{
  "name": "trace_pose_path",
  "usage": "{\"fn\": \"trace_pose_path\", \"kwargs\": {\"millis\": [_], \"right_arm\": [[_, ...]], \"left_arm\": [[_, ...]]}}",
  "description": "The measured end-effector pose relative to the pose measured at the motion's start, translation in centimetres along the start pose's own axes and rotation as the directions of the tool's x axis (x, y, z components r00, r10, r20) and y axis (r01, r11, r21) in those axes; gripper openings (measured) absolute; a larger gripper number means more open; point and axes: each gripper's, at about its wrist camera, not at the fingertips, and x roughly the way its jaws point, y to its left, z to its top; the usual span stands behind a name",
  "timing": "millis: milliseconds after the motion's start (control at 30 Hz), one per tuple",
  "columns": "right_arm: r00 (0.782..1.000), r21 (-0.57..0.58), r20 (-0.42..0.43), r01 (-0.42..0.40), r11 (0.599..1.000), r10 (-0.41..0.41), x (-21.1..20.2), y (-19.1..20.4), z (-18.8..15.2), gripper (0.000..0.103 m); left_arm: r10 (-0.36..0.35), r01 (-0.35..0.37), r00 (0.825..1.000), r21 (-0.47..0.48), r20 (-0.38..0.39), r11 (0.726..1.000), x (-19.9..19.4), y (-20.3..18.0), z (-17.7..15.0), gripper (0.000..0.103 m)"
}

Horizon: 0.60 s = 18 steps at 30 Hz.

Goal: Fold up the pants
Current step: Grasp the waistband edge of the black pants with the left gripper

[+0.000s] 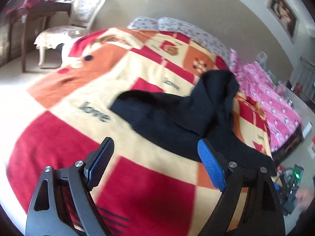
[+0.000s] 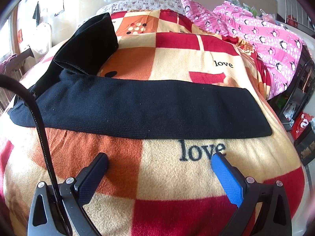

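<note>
Both tongs stood wide and held nothing. My left tongs (image 1: 155,163) hung over the checked blanket (image 1: 65,137) on the bed, their blue pads (image 1: 211,166) well apart, the right-hand pad just in front of the near edge of the dark pants (image 1: 177,118). In the left wrist view, which was blurred, the pants lay crumpled across the blanket's middle, one part rising toward the far side. My right tongs (image 2: 159,177) were low over the same blanket, near the printed word "love" (image 2: 200,151), short of the cloth and not touching it. In the right wrist view one pant leg (image 2: 149,110) lay flat as a long band across the bed, its hem end to the right; the other leg (image 2: 88,43) was bent away toward the pillows at far left. A black cable (image 2: 39,122) curved down past the left finger. A pink penguin-print quilt (image 2: 261,35) lay along the bed's right side. A white chair (image 1: 78,19) stood beyond the bed's far corner.
</note>
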Motion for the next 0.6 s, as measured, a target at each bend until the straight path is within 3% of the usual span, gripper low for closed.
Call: {"fn": "trace_pose_path", "kwargs": {"millis": [67,133,267,433,600], "right_arm": [[1.000,-0.001,0.000,0.000,1.000,0.000,0.0,0.0,0.1,0.103],[1.000,-0.001,0.001,0.000,1.000,0.000,0.0,0.0,0.0,0.103],[1.000,-0.001,0.000,0.000,1.000,0.000,0.0,0.0,0.1,0.103],[1.000,-0.001,0.001,0.000,1.000,0.000,0.0,0.0,0.1,0.103],[1.000,-0.001,0.003,0.000,1.000,0.000,-0.1,0.0,0.1,0.103]], "left_arm": [[0.011,-0.014,0.997,-0.042,-0.070,0.999,1.2,1.3,0.8,0.087],[-0.046,0.032,0.987,-0.090,-0.153,0.995,2.9,2.2,1.8,0.087],[-0.060,0.032,0.977,-0.141,-0.206,0.990,5.5,3.2,3.2,0.087],[-0.109,0.071,0.972,-0.181,-0.209,0.981,7.8,3.1,4.8,0.087],[-0.187,0.143,0.971,-0.261,-0.151,0.955,8.6,3.7,5.2,0.087]]}}
